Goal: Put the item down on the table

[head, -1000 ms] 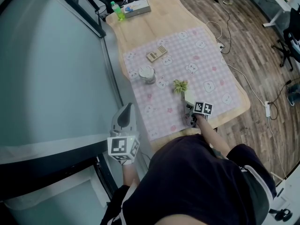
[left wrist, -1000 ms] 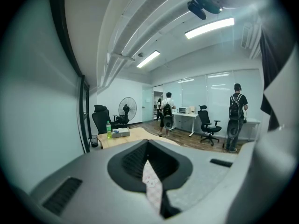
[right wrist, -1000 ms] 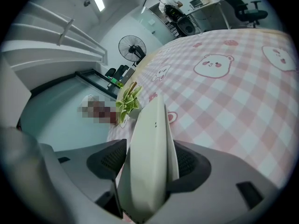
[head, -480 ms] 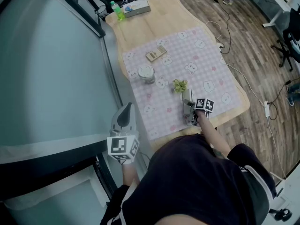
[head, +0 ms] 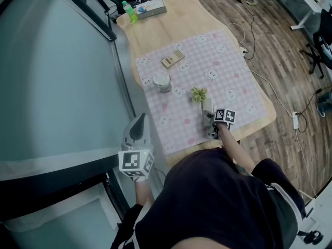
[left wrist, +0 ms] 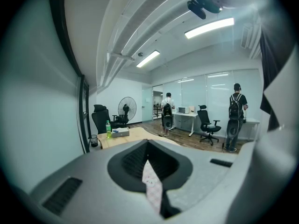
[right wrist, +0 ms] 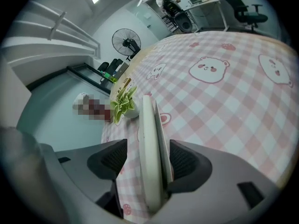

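A person's right gripper (head: 208,118) angles down over the pink checked cloth (head: 231,71) covering the table (head: 181,22). Its fingers (right wrist: 185,160) are released and have just eased a little wider around a flat white item (right wrist: 148,139) that stands on edge between them. In the right gripper view, cloth shows in the gap between the item and the finger on its left. The finger on its right sits close against it, and contact there cannot be told. Just past the fingertips, slightly to their left, stands a small leafy potted plant (head: 198,94). Farther ahead of the fingers on the cloth are a jar (head: 162,81) and a tan calculator-like slab (head: 173,59). The left gripper (head: 139,122) hangs beside the table's left edge, well apart from the item. Its fingers are clenched together, with only a sliver of cloth showing between them.
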{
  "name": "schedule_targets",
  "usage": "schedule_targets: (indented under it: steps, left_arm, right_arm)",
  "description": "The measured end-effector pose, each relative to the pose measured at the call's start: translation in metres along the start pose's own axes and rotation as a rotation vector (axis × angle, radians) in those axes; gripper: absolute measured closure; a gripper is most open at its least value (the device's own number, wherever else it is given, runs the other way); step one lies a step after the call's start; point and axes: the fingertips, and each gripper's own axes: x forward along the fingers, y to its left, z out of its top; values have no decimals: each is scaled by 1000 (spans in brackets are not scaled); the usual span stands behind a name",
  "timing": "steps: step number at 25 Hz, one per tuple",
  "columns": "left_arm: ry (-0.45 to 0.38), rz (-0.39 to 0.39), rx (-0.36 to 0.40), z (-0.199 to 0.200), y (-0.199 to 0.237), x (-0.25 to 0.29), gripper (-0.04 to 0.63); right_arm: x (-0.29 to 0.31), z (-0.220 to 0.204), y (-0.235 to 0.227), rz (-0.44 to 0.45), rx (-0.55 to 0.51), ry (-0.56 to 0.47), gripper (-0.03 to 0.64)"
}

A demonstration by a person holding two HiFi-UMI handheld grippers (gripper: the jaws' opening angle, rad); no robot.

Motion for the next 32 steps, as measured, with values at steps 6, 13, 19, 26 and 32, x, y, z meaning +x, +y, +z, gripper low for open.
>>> schedule_targets:
  steps: [6,13,19,26,32]
  left_arm:
    - [-6,1,-2,-1,1,0,600]
    - [-2,-4,-4,-1,0,1,600]
    - [-5,-7,-7,-1,0,-1,600]
    - [-8,-6,-9,-1,0,-2,600]
    - [-7,-2,-9,-2,2,-1,600]
  right_arm:
    - [-5,0,-11,-137,-152,23,328]
    - [-10,5,-7,-205,-277,29,316]
    - [-9,7,-2,-287,-467,36,298]
    - [-11,-1,-10,-361,-525,97,298]
    - [-17,16,5,-340,-583,14,298]
